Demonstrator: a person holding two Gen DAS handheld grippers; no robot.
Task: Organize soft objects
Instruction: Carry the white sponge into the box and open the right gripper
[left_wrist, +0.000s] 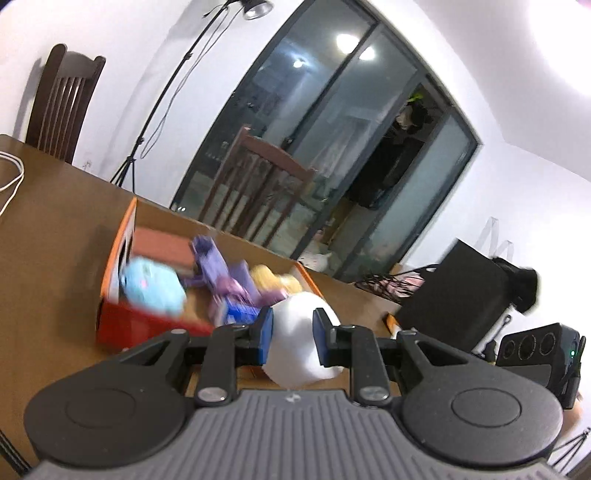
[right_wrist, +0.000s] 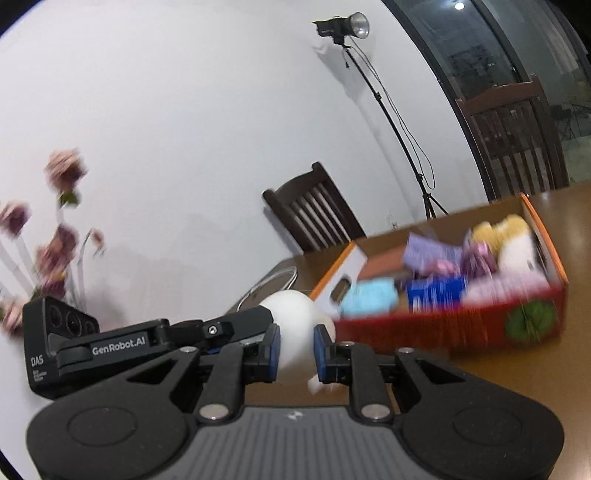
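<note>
- Left tool pinching a white plush toy between blue pads, held above the brown surface.
- Right tool clamped on the same white plush toy from another side; left tool's black body just beside it.
- Cardboard box near, beyond the toy, resting on the surface.
- Inside the box: light blue plush, purple toy, yellow plush; blurred.
- Box's red front wall facing the right tool.

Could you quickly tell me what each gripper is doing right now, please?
Left gripper: closed on the white plush toy.
Right gripper: closed on the same white plush toy.
</note>
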